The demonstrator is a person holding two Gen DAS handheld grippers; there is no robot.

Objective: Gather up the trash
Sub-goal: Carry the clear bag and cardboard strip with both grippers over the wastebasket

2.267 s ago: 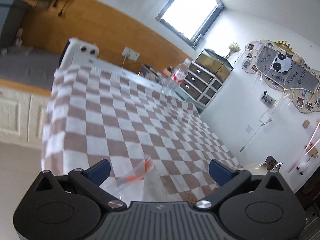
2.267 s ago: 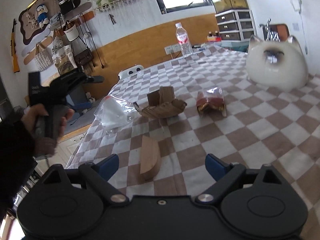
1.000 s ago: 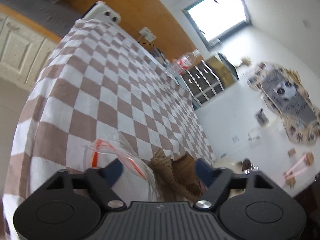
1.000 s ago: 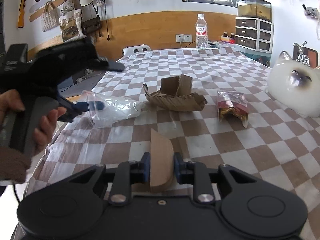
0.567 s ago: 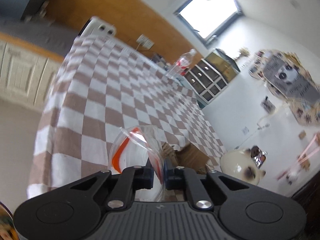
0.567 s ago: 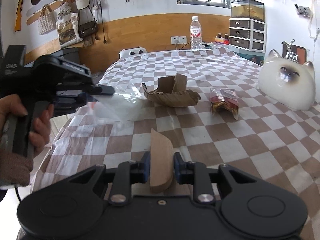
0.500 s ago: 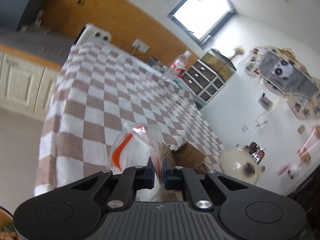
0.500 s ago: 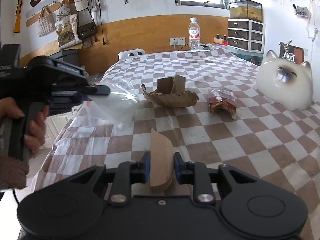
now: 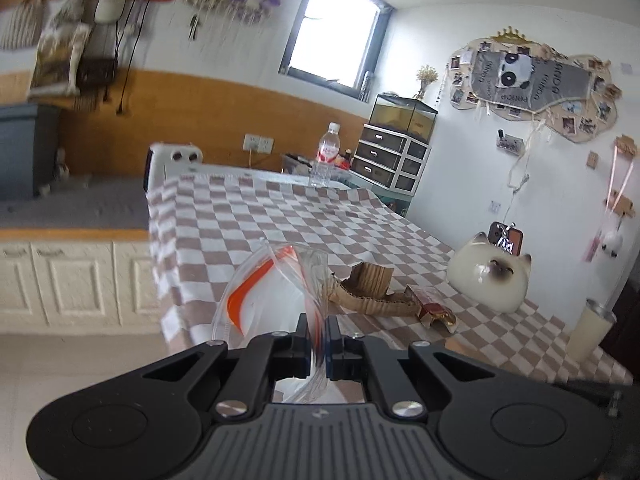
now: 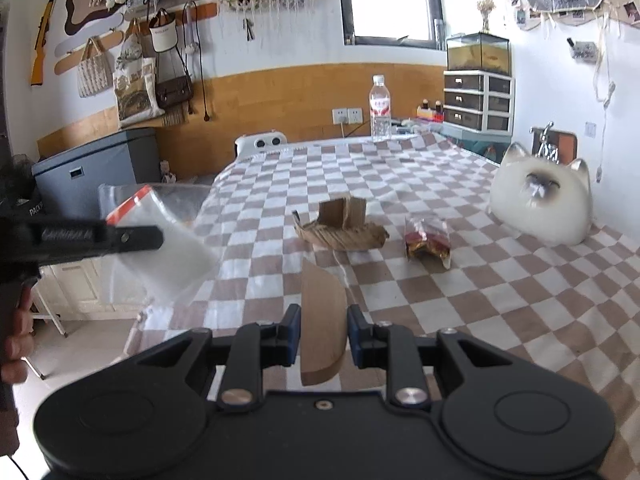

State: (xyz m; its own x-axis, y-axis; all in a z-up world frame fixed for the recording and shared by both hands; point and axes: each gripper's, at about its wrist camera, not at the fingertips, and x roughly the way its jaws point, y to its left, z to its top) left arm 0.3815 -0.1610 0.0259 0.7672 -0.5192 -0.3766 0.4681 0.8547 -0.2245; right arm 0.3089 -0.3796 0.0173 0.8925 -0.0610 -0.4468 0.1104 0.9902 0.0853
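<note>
With the left hand-held gripper (image 9: 318,338) pinching the clear zip bag (image 9: 272,292) and the right hand-held gripper (image 10: 323,334) clamped on a brown cardboard scrap (image 10: 322,320), bagging seems underway: next, the scrap must reach the bag's mouth, left of the torn cardboard (image 10: 340,228) on the counter (image 10: 460,280).

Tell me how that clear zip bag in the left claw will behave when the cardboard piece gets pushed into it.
The clear zip bag looks thin and floppy, pinched by the left claw, so its mouth may sag or fold. It seems very light and would probably swing away from the cardboard piece in the right claw.
</note>
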